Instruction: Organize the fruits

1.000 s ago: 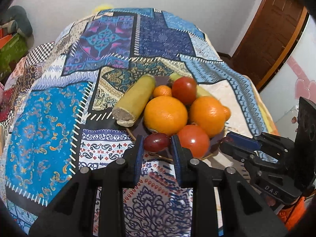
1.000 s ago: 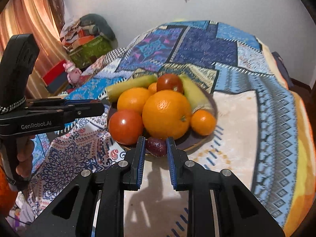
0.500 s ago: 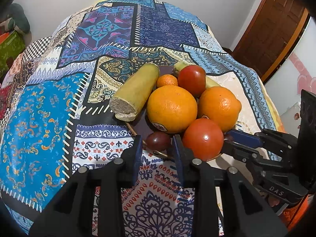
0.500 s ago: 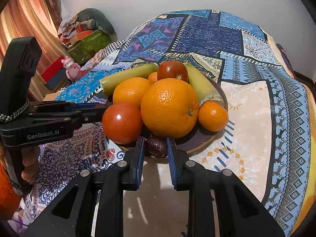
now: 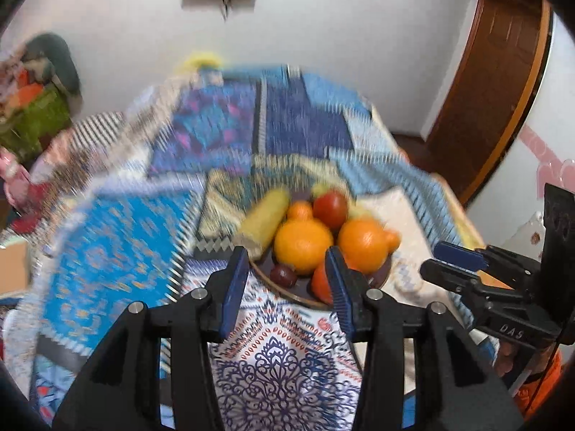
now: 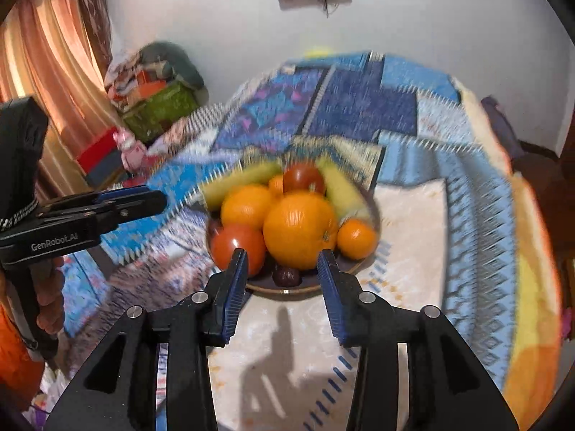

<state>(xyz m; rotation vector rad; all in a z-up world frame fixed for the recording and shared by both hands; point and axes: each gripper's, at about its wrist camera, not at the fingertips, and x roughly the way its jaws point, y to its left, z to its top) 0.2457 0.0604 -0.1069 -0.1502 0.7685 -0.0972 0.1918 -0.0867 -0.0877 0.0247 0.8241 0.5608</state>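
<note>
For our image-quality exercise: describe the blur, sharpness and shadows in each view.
Left wrist view: cloth and fruit plate streaked by motion blur, the left gripper sharp. Right wrist view: the same smear, the right gripper crisp, its shadow on the pale cloth.

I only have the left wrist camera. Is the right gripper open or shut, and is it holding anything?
Observer: The right gripper is open, its fingers wide apart with nothing between them.
Operator: What is behind the far tomato? It's mostly hidden for me.
Observer: A second yellow-green vegetable lies on the plate, just right of that tomato.
</note>
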